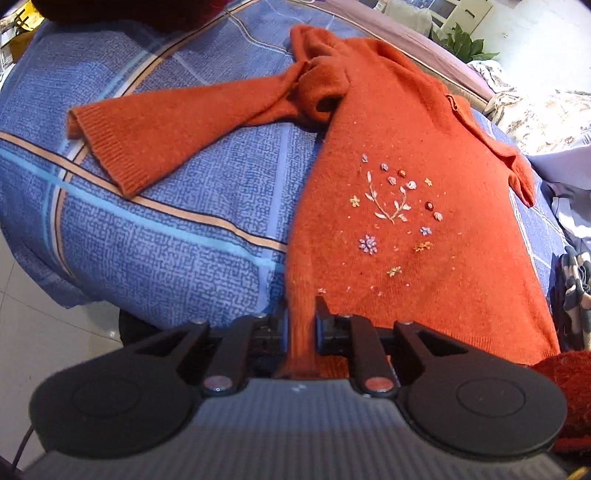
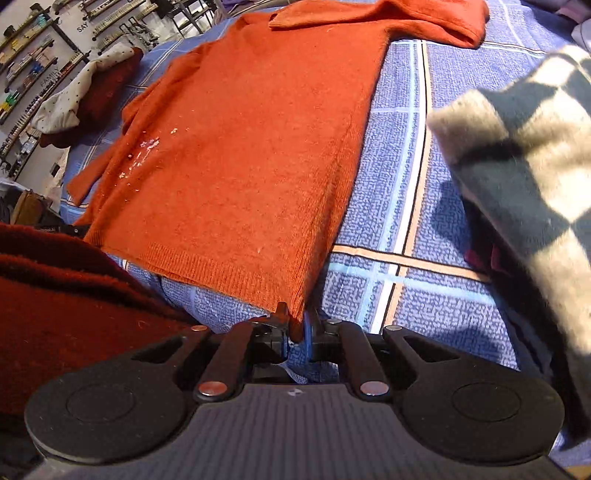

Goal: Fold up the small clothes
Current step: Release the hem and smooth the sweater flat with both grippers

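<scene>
An orange knit sweater (image 1: 399,155) with small embroidered flowers lies spread front-up on a blue plaid bed sheet (image 1: 155,236). Its left sleeve (image 1: 155,133) stretches out to the left, bunched near the shoulder. My left gripper (image 1: 301,314) is shut on the sweater's lower left hem corner. In the right wrist view the sweater (image 2: 251,140) fills the middle, its ribbed hem nearest me. My right gripper (image 2: 295,325) is shut on the hem's lower right corner. The other sleeve (image 2: 424,18) lies across the top.
A checkered grey and cream garment (image 2: 524,147) lies at the right on the bed. A dark red knit garment (image 2: 62,291) is at the left, another with a dotted white cloth (image 2: 74,99) farther back. Tiled floor (image 1: 33,317) lies beyond the bed's left edge.
</scene>
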Demonstrator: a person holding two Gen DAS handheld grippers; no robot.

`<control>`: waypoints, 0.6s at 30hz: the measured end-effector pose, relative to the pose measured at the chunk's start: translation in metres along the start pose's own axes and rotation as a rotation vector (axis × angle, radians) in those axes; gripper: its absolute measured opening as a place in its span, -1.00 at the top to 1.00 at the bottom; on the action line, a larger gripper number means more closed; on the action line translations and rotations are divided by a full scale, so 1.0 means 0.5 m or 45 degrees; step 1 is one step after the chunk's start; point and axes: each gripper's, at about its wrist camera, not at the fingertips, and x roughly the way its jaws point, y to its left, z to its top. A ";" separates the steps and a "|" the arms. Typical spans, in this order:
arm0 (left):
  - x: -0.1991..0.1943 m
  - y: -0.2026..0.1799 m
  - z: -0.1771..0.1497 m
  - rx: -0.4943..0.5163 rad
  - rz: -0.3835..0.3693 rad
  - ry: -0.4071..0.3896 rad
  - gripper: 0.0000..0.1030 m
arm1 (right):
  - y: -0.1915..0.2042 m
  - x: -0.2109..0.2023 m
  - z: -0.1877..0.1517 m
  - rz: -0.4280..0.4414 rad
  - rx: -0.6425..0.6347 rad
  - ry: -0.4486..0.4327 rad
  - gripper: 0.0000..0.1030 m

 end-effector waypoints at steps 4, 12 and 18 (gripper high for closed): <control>-0.031 0.008 0.011 0.062 0.151 -0.017 -0.17 | 0.006 -0.008 0.003 -0.066 -0.019 0.011 0.51; -0.098 -0.029 0.063 0.153 0.202 -0.225 -0.50 | 0.015 -0.075 0.046 -0.193 -0.037 -0.214 -0.21; -0.017 -0.166 0.088 0.307 -0.030 -0.182 -0.67 | 0.058 -0.040 0.088 -0.131 -0.121 -0.351 -0.56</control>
